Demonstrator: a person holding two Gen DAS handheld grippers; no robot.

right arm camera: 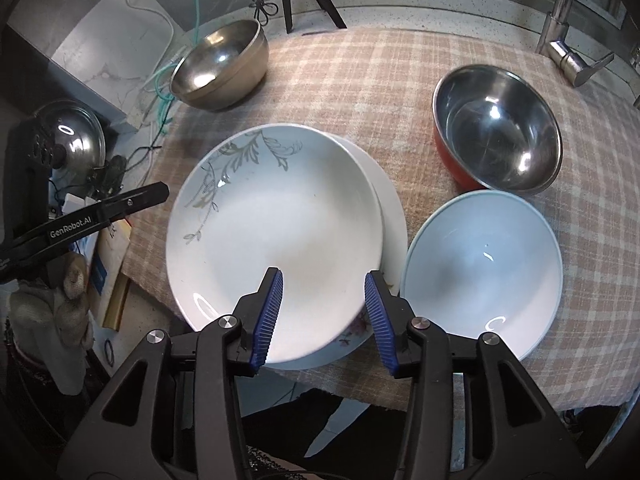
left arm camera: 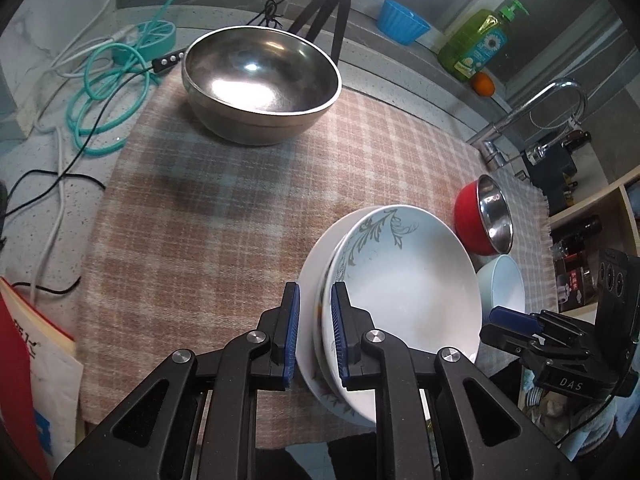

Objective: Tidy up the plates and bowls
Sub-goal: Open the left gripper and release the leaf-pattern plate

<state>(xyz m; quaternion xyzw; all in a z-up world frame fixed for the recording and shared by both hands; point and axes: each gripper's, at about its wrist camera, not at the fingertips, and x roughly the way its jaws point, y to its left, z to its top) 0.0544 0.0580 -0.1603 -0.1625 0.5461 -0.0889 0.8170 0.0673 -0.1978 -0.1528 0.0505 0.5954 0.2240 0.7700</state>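
Two white plates are stacked on the plaid cloth (left arm camera: 208,208): a leaf-patterned plate (left arm camera: 404,276) on a plain one (left arm camera: 310,280). My left gripper (left arm camera: 314,336) straddles their near rims, its jaws close around both; the grip looks shut on them. In the right wrist view the patterned plate (right arm camera: 276,216) lies over the lower plate (right arm camera: 390,204). My right gripper (right arm camera: 324,316) is open, hovering above the plates' near edge. A pale blue bowl (right arm camera: 480,268), a red steel-lined bowl (right arm camera: 496,128) and a large steel bowl (left arm camera: 260,80) sit around.
Teal and black cables (left arm camera: 100,92) lie at the left, with a tripod (left arm camera: 328,12), soap bottle (left arm camera: 476,44) and faucet (left arm camera: 532,116) behind. A book (left arm camera: 28,368) lies at the near left. A pot lid (right arm camera: 76,136) sits left of the cloth.
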